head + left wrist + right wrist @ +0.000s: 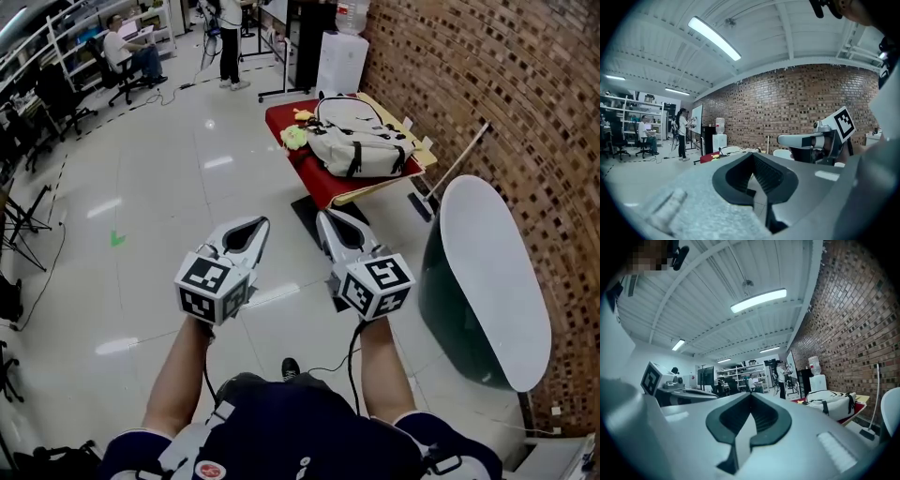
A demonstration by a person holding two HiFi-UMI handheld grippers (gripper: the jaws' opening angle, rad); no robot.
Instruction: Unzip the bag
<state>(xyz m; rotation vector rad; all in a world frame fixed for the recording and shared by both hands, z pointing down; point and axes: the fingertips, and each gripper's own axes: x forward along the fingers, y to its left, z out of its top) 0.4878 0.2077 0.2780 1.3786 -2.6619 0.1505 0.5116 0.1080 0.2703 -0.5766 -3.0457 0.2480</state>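
Head view: I hold left gripper and right gripper side by side, clenched empty; bag lies far off on table.

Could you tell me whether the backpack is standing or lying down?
Lying down: the backpack rests flat on the red table.

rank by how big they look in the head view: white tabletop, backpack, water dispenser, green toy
1. white tabletop, though it sits nearest the camera
2. backpack
3. water dispenser
4. green toy
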